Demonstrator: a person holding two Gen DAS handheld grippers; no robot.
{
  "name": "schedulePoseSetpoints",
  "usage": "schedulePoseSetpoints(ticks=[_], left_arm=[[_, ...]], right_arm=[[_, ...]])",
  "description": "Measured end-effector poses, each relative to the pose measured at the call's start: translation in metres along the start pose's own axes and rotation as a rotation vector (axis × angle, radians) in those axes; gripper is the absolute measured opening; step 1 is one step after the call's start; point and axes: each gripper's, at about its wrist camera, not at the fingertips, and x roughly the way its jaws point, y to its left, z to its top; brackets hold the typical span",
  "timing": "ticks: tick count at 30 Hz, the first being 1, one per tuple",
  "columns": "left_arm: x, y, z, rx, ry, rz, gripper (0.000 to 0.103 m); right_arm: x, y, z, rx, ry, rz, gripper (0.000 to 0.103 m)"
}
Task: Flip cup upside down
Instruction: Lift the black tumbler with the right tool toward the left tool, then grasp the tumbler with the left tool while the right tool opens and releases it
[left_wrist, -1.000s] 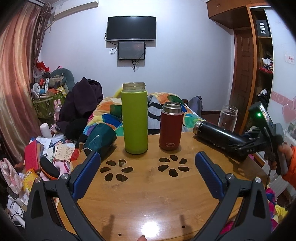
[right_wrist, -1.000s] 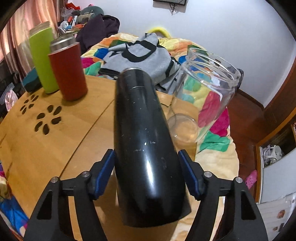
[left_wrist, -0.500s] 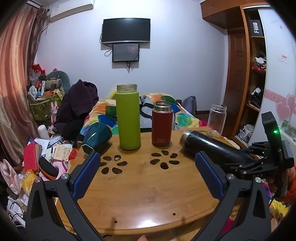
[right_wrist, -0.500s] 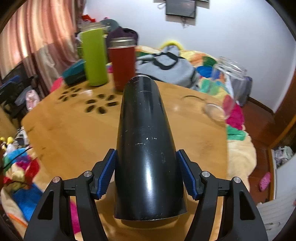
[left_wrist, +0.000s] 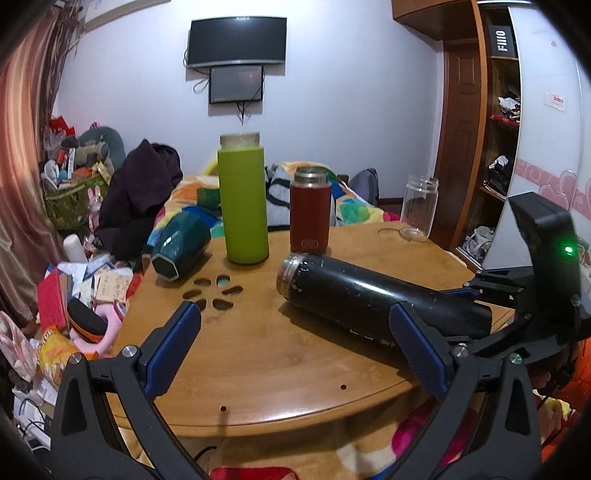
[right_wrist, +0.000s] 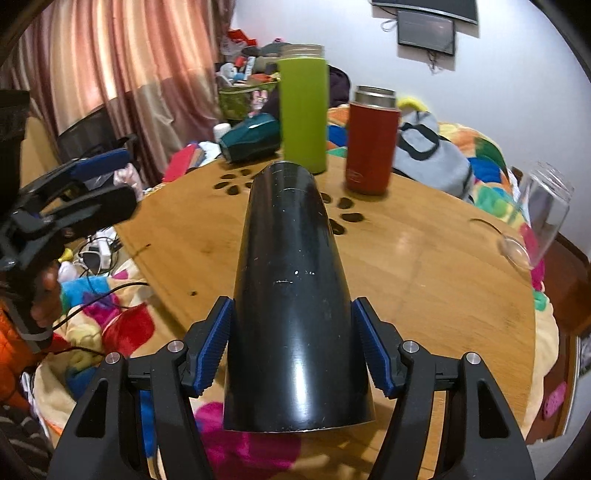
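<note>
A long black cup (left_wrist: 369, 295) lies on its side, open mouth toward the green and red cups, just above or on the round wooden table (left_wrist: 258, 354); I cannot tell if it touches. My right gripper (right_wrist: 295, 354) is shut on its base end (right_wrist: 291, 295); it shows at the right of the left wrist view (left_wrist: 476, 295). My left gripper (left_wrist: 291, 347) is open and empty at the table's near edge, also seen at the left of the right wrist view (right_wrist: 96, 184).
A tall green cup (left_wrist: 242, 203) and a red cup (left_wrist: 309, 210) stand upright at the table's far side. A dark teal cup (left_wrist: 181, 247) lies at the far left edge. A clear glass jar (left_wrist: 419, 206) stands at the far right. Cluttered floor and a bed lie around.
The right gripper has swung the black cup leftward and lower over the table, its mouth now nearer the red cup. The left gripper has pulled back from the table.
</note>
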Motion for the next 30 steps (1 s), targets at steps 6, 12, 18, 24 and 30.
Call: schedulePoseSetpoints(ticks=[6,12,18,24,30], left_arm=[[0.01,-0.002,-0.002,0.028,0.035,-0.008,0.103],[0.02,-0.012,-0.003,0.061,0.064,-0.014,0.103],[0.031,-0.019,-0.009,0.08,0.087,-0.033,0.103],[0.036,-0.029,-0.021,0.126,0.088,-0.049,0.103],[0.045,-0.038,-0.029,0.146,0.055,-0.075,0.103]], right_arm=[[-0.003,-0.008,-0.005,0.065,0.0,0.033,0.063],[-0.01,-0.016,-0.024,0.127,0.002,0.016,0.067],[-0.024,-0.019,-0.032,0.176,-0.028,0.012,0.065],[-0.042,-0.007,-0.016,0.127,-0.055,0.004,0.061],[-0.041,-0.01,0.004,0.134,-0.01,0.01,0.061]])
